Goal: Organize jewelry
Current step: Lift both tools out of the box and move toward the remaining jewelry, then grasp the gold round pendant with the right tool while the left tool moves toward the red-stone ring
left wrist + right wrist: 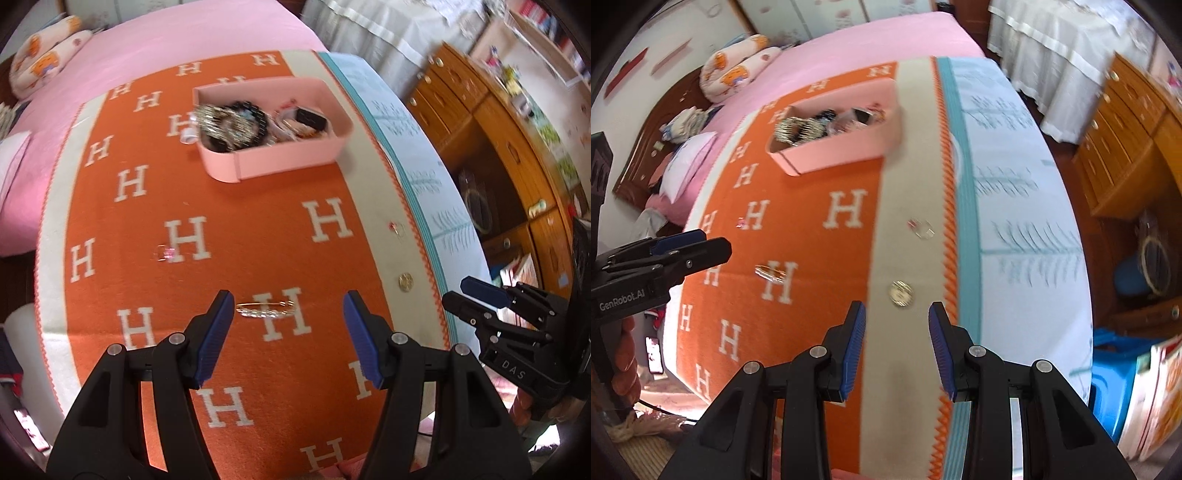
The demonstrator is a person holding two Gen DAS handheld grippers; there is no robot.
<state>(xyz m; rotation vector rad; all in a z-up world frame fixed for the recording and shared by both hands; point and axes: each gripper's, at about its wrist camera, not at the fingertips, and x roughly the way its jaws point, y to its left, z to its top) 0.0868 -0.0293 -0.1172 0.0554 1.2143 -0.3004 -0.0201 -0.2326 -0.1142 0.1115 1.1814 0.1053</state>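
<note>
Left wrist view: the left claw hangs over the orange blanket with white H letters, spread on the bed, jaws wide apart and holding nothing. A slim silver and gold bar-shaped hair clip lies on the blanket between the blue fingertips, nearer the left one; contact cannot be judged. Farther off stands the pink rounded-rectangle plastic box, holding a heap of dark bead bracelets and other jewelry. A small pink-stoned clear trinket lies to the left on the orange field. On the cream border at right sit a small round gold coin-like piece and, beyond it, a thin ring with a red bit. The right claw shows at the right edge, over the pale blue sheet; its jaws look nearly together.

Right wrist view: the right claw is open and empty above the cream border. The gold round piece lies just ahead, between the fingertip lines, untouched. The ring is farther along, blurred. The pink box stands beyond, on the orange field. The left claw enters from the left, near the hair clip.
</note>
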